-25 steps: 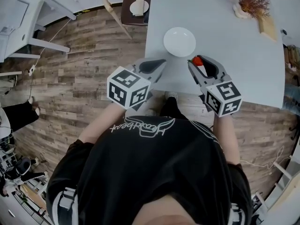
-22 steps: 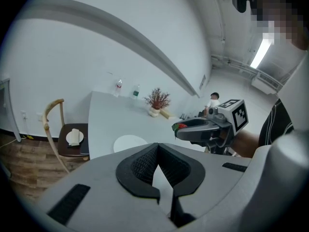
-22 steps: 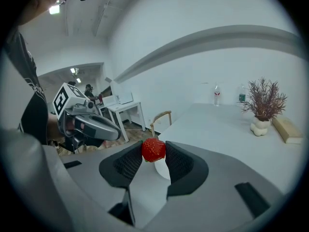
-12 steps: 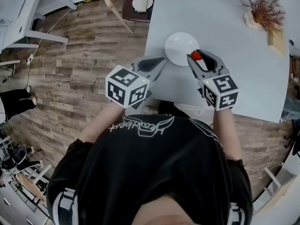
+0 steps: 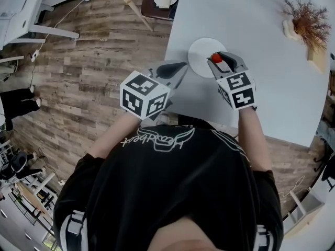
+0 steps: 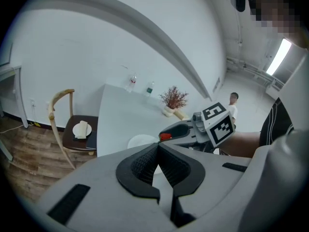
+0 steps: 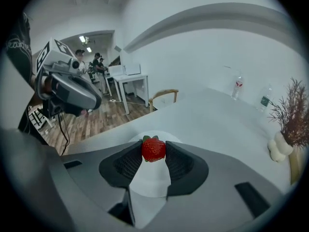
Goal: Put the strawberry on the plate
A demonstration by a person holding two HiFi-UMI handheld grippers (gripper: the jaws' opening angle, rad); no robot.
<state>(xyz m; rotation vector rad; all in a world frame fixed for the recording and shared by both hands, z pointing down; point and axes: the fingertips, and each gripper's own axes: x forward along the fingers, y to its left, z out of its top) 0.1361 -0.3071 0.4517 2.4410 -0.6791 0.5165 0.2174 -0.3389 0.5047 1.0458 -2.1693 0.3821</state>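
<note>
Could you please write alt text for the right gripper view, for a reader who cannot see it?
The right gripper holds a red strawberry pinched between its jaw tips, over a white plate on a pale table. The left gripper hangs at upper left; a dried plant stands at far right.

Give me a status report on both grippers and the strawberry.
Left gripper shut, empty. Right gripper shut on strawberry, held above the white plate. Nothing on the plate in the way.

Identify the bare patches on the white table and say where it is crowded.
Bare: the table between the plate and the dried plant, and beyond the plate. Crowded: the plate's near side, where the right gripper holds the strawberry and the left gripper hovers.
</note>
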